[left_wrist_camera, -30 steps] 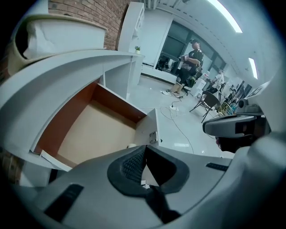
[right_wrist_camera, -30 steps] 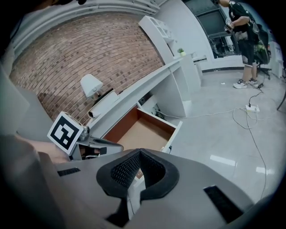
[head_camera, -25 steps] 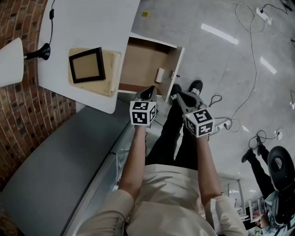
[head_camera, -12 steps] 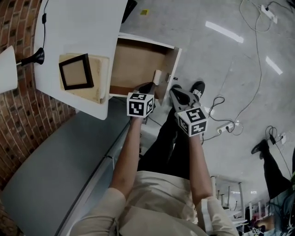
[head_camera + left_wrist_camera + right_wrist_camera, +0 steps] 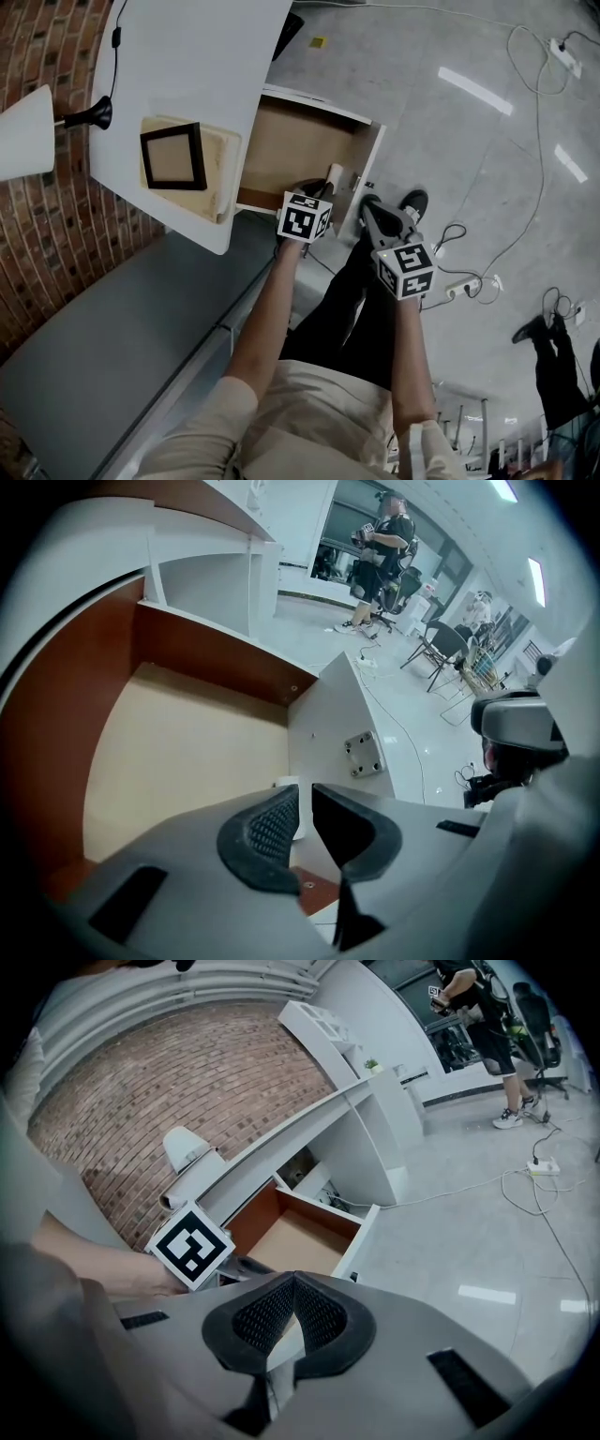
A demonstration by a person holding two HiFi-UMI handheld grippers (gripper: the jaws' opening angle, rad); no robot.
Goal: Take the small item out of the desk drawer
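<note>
The desk drawer (image 5: 291,141) stands pulled out, its brown floor bare apart from a small white item (image 5: 333,175) upright in the near corner against the white front panel. My left gripper (image 5: 314,190) reaches over the drawer's near edge just short of that item. In the left gripper view its jaws (image 5: 305,794) are opening, a narrow gap between the pads, and the white item (image 5: 289,803) shows beyond the tips, not gripped. My right gripper (image 5: 367,202) hangs outside the drawer front, over the floor. Its jaws (image 5: 294,1283) are shut with nothing held.
On the white desk top (image 5: 197,56) lies a black picture frame (image 5: 173,157) on a beige board, with a lamp (image 5: 37,127) beside the brick wall. A grey bench (image 5: 112,319) runs at lower left. Cables (image 5: 525,84) and a power strip (image 5: 469,286) lie on the floor.
The left gripper has moved forward over the drawer's near edge, closer to the white item. The right gripper has stayed beside the drawer front.
</note>
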